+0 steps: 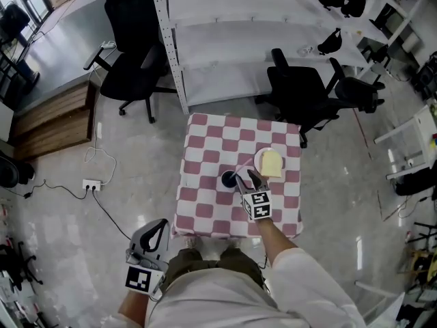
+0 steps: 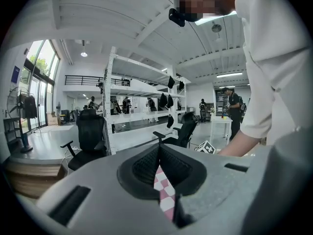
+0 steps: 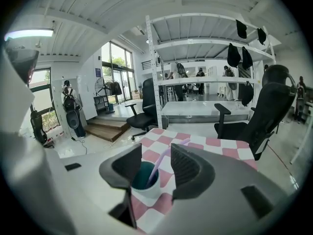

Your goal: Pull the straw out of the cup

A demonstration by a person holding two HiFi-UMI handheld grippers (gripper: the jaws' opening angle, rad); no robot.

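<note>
square-patterned marker [image 1: 257, 204] on right gripper [image 1: 249, 179], beside cup [image 1: 228, 179]

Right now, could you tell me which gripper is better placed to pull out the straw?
Right: the right gripper hangs over the table, jaws open around the straw in the cup; the left gripper is off the table.

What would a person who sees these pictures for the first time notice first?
The small table with its pink-and-white checked cloth stands out on the pale floor. Over it, the right gripper has its open jaws on either side of a purple straw that leans in a white cup, without pinching it. Beside the cup sits a plate with something yellow on it.
</note>
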